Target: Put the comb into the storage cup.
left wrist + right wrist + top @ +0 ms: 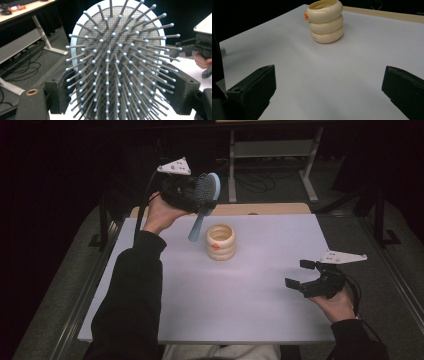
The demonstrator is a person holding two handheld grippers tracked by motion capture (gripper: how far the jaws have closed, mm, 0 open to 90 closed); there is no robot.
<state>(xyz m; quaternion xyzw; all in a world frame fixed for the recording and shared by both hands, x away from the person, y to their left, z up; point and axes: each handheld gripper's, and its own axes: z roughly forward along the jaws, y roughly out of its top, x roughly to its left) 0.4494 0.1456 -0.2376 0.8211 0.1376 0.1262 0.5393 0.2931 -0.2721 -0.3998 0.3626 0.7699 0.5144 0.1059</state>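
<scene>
Claw on the left is clamped on a brush, which is held raised above the far left part of the desk, its pale blue handle hanging down toward a cup made of three stacked cream rings. In the left claw view the brush is seen bristles-on, with one black jaw pressed against each side of the oval head, so the grip is taken on the head and not on the handle. The cup stands upright near the middle of the desk's far half, a small orange tab on its side, and its mouth is open. The handle tip is seen just beside the cup's left rim in the high view, though whether it is above the rim or in front of it cannot be told. The right claw is held with its jaws apart, low over the near right of the desk, well apart from the cup, toward which it points. The step in hand is judged to be the carrying of the brush to the cup. For the next move, the handle would need to be brought over the mouth, turned nearer to upright, lowered inside, and only then released.
</scene>
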